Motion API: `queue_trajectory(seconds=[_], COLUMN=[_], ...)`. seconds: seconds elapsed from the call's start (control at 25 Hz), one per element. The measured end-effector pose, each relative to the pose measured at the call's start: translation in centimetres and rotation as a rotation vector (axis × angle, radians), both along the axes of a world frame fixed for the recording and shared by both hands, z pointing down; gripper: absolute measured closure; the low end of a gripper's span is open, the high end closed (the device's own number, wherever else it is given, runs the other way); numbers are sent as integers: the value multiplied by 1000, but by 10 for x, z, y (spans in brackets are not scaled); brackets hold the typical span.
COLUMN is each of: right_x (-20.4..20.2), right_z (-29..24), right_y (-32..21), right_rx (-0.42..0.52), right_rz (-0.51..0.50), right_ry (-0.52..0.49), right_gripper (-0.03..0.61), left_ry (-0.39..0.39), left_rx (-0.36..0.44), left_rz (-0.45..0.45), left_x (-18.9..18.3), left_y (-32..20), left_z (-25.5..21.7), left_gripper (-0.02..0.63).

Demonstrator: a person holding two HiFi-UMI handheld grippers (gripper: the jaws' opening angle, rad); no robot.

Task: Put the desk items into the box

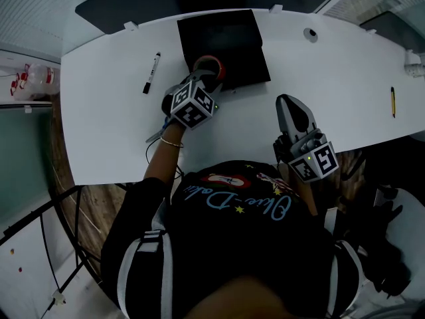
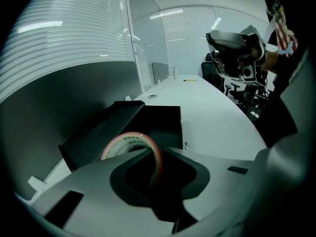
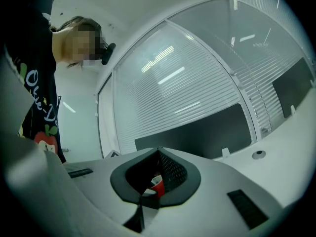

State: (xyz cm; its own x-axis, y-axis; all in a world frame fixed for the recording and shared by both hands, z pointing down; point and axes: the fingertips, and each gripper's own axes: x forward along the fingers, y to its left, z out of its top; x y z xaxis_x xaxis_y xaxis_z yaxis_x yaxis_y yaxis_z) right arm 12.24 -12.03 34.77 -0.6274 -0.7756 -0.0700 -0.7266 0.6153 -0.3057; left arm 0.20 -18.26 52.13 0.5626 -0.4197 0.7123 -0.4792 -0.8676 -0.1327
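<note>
A black open box [image 1: 229, 35] lies at the far middle of the white desk [image 1: 99, 131]. My left gripper [image 1: 207, 70] is at the box's near left corner, shut on a roll of tape [image 1: 211, 63] with a red-pink rim. In the left gripper view the tape roll [image 2: 129, 143] stands on edge between the jaws of the left gripper [image 2: 157, 154], with the box [image 2: 158, 122] just beyond it. My right gripper [image 1: 287, 102] hovers over the desk's near edge to the right of the box, its jaws together and holding nothing; the right gripper [image 3: 158, 151] points toward the blinds.
A black marker [image 1: 151, 72] lies on the desk left of the box. A yellow pencil [image 1: 392, 102] rests near the right end. A round cable hole [image 1: 310, 34] sits right of the box. A dark panel runs along the desk's far edge.
</note>
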Motion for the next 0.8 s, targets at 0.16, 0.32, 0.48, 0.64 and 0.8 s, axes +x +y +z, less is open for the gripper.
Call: queue_trajectory(seconds=[0.16,0.32,0.48,0.64,0.8], right_x=[0,1,4,4,4], right_z=[0,-1,-1,-1,-1], right_y=[0,0,1,2,2], right_rx=[-1,0,-2,0,3], right_rz=[3,6,8,8,5], right_ry=[0,-5,-12,-16,-20], right_gripper=[561,561,561,561,561], left_ry=[-56,-93,-97,-88,-73], left_rx=[-18,-28,-30,-45,-66], left_rz=[15,21,15,14,20], left_x=[-1,-1,-1,-2,-1], left_y=[-1,-1,-2,-2,-1], left_z=[4,7,8,8,8], left_gripper=[534,540,538,529,523])
